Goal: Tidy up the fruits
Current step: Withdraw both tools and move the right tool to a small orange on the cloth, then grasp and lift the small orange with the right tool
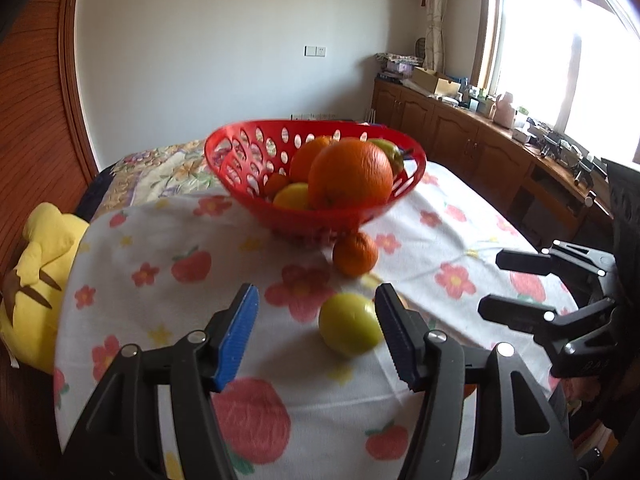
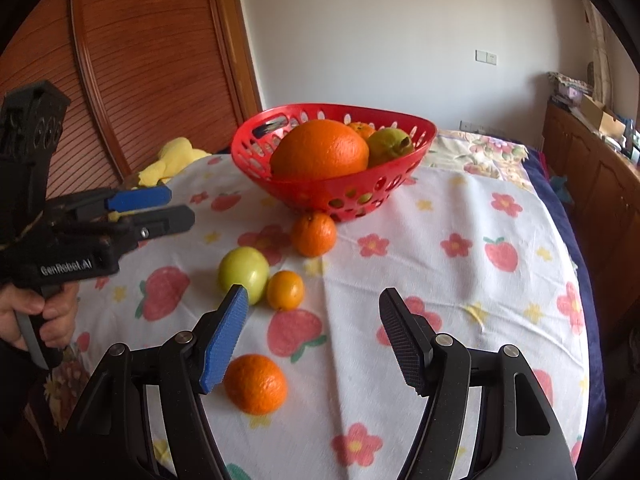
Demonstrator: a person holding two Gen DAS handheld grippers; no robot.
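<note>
A red perforated basket (image 1: 240, 160) (image 2: 256, 148) holds a big orange (image 1: 350, 174) (image 2: 320, 150), smaller oranges and green fruit. On the cloth lie a small orange (image 1: 355, 254) (image 2: 314, 234) by the basket's foot, a green fruit (image 1: 350, 330) (image 2: 243, 272), a smaller orange (image 2: 285, 290) and another orange (image 2: 256, 384). My left gripper (image 1: 316, 328) is open, with the green fruit just inside its right finger. It also shows in the right wrist view (image 2: 176, 206). My right gripper (image 2: 312, 328) is open and empty; in the left view (image 1: 490, 282) it sits at the right.
A round table with a flower and strawberry cloth (image 1: 160, 272) (image 2: 460, 280). A yellow plush toy (image 1: 36, 280) (image 2: 172, 160) lies at its left edge. Wooden cabinets (image 1: 460, 140) with clutter stand under a window at right; a wooden door (image 2: 152, 60) is behind.
</note>
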